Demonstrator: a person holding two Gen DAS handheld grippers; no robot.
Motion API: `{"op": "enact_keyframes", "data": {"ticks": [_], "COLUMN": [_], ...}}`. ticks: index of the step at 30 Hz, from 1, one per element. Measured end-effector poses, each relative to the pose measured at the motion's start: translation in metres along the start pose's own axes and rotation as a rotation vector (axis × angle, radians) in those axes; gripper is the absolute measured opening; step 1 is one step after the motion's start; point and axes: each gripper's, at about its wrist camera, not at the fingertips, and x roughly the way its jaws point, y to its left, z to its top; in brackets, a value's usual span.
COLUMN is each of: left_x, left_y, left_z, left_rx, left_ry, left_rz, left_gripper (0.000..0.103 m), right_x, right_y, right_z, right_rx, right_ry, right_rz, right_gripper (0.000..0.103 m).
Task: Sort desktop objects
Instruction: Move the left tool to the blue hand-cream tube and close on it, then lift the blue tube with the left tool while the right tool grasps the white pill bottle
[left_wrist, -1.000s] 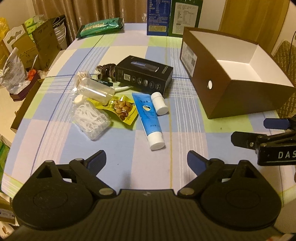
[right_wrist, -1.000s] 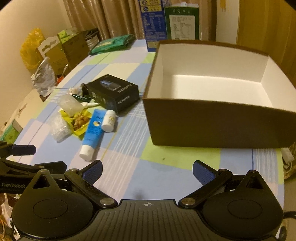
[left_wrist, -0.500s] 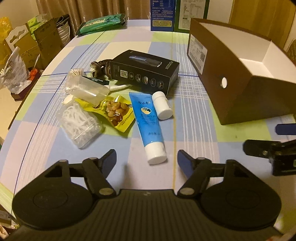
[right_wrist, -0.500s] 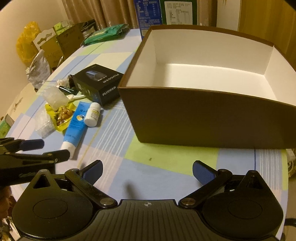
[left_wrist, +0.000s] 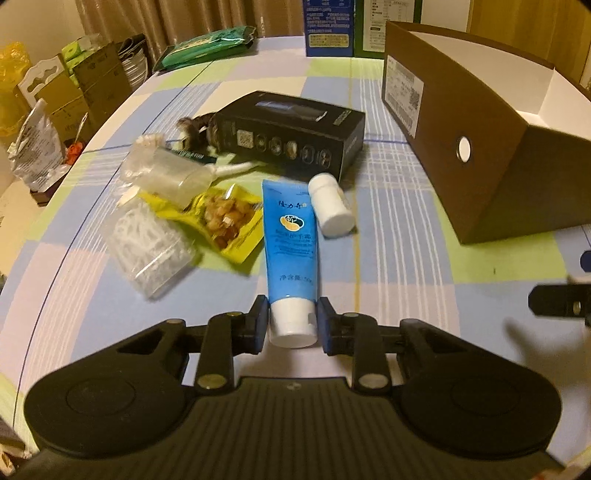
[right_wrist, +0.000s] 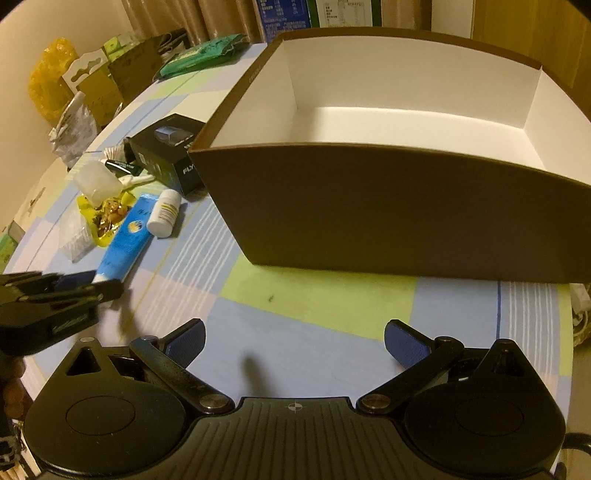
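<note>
A blue tube (left_wrist: 290, 236) with a white cap lies on the checked tablecloth, cap towards me. My left gripper (left_wrist: 291, 325) is closing, and its pads press on that cap from both sides. Beside the tube lie a white bottle (left_wrist: 330, 208), a yellow snack pouch (left_wrist: 225, 218), a clear bag of white picks (left_wrist: 151, 240), a clear container (left_wrist: 166, 173) and a black box (left_wrist: 288, 136). My right gripper (right_wrist: 293, 339) stands open and holds nothing, just in front of the empty brown box (right_wrist: 369, 206). In the right wrist view the tube (right_wrist: 127, 236) and the left gripper (right_wrist: 88, 284) are at the left.
A green packet (left_wrist: 207, 46) and a blue carton (left_wrist: 328, 26) stand at the table's far end. Cardboard boxes (left_wrist: 66, 96) and a silver bag (left_wrist: 35, 147) crowd the floor past the left table edge. Bare cloth (right_wrist: 314, 295) lies between the grippers and the brown box.
My left gripper came down and forward to the blue tube, and its jaws went from wide open to closed on the white cap. The right gripper drew closer to the brown box.
</note>
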Motion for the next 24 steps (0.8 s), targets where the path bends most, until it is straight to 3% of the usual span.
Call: {"op": "enact_keyframes", "data": {"ticks": [9, 18, 24], "left_x": [-0.03, -0.012, -0.009], "left_y": [0.008, 0.006, 0.012], "left_z": [-0.038, -0.024, -0.021], "left_rx": [-0.022, 0.005, 0.066], "left_ry": [0.06, 0.05, 0.034], "left_rz": [0.019, 0.031, -0.028], "left_gripper": [0.024, 0.033, 0.027], "right_x": [0.004, 0.007, 0.011], "right_y": [-0.008, 0.001, 0.017], "right_z": [-0.004, -0.006, -0.01], "right_rx": [-0.021, -0.037, -0.016], "right_ry": [0.023, 0.039, 0.047], "right_rz": [0.026, 0.034, 0.027], "right_gripper": [0.101, 0.101, 0.101]}}
